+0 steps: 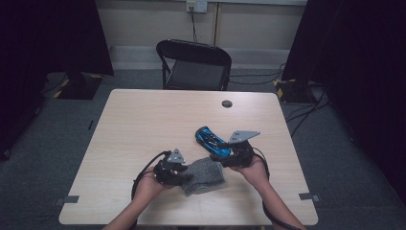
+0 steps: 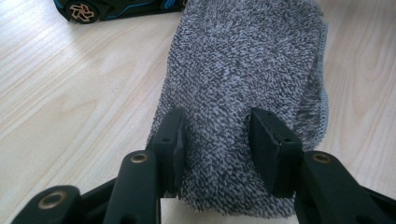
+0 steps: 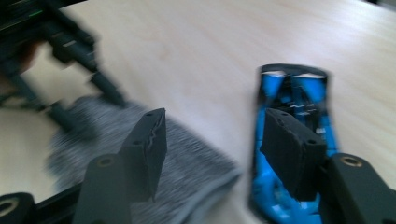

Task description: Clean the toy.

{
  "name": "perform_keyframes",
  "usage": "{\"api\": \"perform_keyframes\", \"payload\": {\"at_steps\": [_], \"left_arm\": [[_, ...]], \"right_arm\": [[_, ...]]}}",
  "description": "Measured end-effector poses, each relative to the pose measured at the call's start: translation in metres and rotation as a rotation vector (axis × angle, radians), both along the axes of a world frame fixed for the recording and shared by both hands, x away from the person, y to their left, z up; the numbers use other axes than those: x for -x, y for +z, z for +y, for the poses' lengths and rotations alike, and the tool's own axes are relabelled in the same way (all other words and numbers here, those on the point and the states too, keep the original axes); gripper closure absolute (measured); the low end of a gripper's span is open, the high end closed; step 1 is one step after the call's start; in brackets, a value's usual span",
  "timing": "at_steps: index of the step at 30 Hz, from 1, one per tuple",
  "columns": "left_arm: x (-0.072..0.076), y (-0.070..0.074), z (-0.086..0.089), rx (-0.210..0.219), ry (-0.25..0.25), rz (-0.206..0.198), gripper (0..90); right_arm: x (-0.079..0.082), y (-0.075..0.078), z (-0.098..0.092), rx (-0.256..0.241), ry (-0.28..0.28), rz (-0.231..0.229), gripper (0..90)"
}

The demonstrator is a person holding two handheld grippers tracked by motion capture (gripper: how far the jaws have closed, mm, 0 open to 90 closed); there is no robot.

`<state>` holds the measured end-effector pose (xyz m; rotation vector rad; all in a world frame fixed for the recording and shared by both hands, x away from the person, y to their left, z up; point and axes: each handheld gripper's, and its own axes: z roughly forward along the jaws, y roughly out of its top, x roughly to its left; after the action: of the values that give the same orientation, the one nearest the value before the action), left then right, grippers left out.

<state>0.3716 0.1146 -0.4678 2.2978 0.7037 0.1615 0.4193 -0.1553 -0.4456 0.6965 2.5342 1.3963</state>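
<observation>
The left gripper (image 2: 215, 140) has its jaws spread, one on each side of the end of the one grey sock (image 2: 243, 84) lying on the table (image 1: 143, 124). The right gripper (image 3: 224, 154) is also spread, over the sock's other end and the one blue car (image 3: 292, 135). This view is blurred, so whether it touches the car I cannot tell.

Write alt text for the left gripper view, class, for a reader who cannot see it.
The left gripper has its two black jaws either side of the near end of a grey fuzzy cloth lying on a pale wooden table. At the top edge, part of a blue and black toy car shows.
</observation>
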Motion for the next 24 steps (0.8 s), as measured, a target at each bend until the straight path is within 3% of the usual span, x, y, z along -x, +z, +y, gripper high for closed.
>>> {"api": "perform_keyframes", "payload": {"at_steps": [3,9,12,19,24], "left_arm": [[0.0,0.0,-0.002,-0.011,-0.005,0.011,56.5],[0.001,0.0,-0.002,-0.021,-0.003,0.013,56.4],[-0.001,-0.001,-0.001,-0.011,0.011,0.028,56.4],[-0.003,-0.003,0.0,-0.011,0.012,0.019,54.9],[-0.003,0.0,-0.003,-0.005,-0.007,0.028,54.0]], "right_arm": [[0.016,-0.007,0.003,0.02,0.091,0.001,40.9],[0.027,-0.018,0.01,0.078,0.168,0.022,38.7],[0.03,-0.026,0.011,0.079,0.18,0.037,39.8],[0.039,-0.037,0.016,0.192,0.181,0.033,39.8],[0.04,-0.023,0.017,0.149,0.13,-0.022,34.0]]}}
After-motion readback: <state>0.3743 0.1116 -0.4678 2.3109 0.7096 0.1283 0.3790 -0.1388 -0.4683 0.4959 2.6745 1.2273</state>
